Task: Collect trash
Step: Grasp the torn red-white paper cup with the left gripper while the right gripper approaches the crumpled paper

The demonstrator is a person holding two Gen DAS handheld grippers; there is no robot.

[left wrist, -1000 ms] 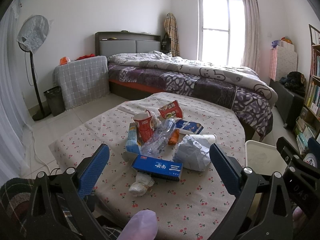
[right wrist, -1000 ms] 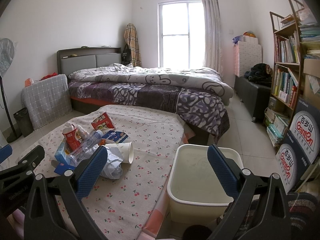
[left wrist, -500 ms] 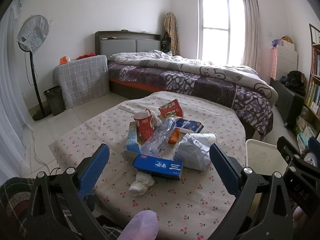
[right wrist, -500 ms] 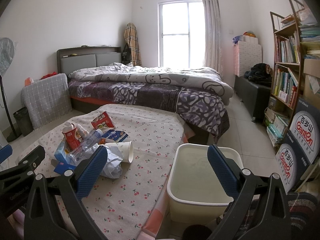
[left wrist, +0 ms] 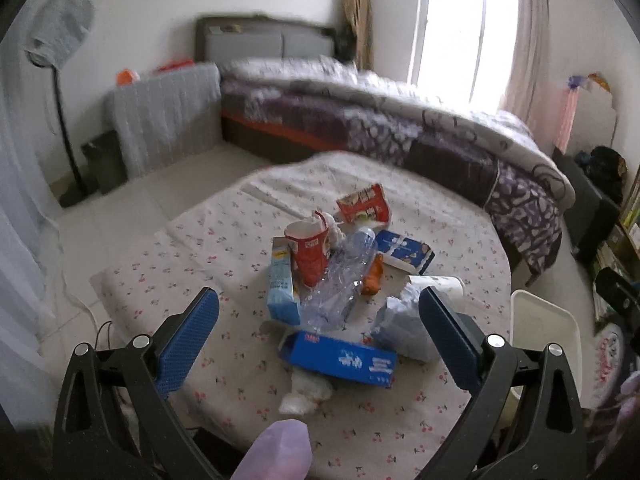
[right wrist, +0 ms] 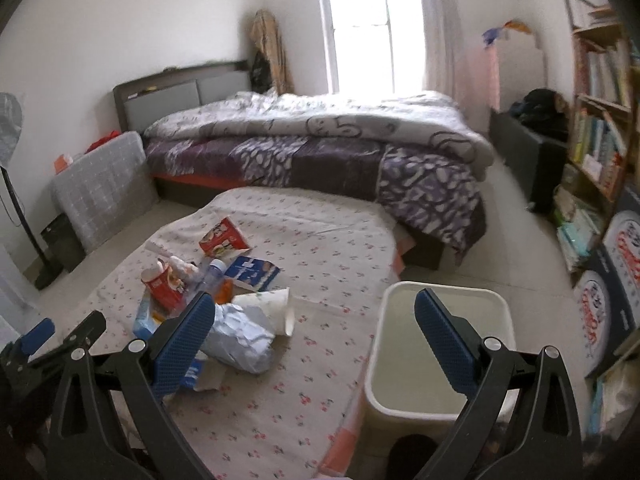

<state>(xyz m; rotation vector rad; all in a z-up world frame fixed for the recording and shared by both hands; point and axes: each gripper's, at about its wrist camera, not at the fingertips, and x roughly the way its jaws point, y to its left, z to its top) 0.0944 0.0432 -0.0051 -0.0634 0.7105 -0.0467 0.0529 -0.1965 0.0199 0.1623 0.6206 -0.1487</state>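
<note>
**Both tongs wide over the litter heap**

We had the left tongs (left wrist: 318, 322) spread wide and gripping nothing, hovering above the table (left wrist: 208, 248) with its soft cherry-print cloth. The trash sat heaped mid-table: a flat blue carton (left wrist: 342, 360) nearest us, a crumpled clear plastic bottle (left wrist: 340, 280) leaning on a torn red paper cup (left wrist: 310, 250), a wadded white tissue (left wrist: 306, 392) at the near edge. The right tongs (right wrist: 312, 334) also gaped, nothing between them, with crinkled silvery paper (right wrist: 240, 340) and a tipped white cup (right wrist: 272, 308) by the left finger. The smooth rounded white bin (right wrist: 400, 396) stood on the floor against the table's right edge.
</note>
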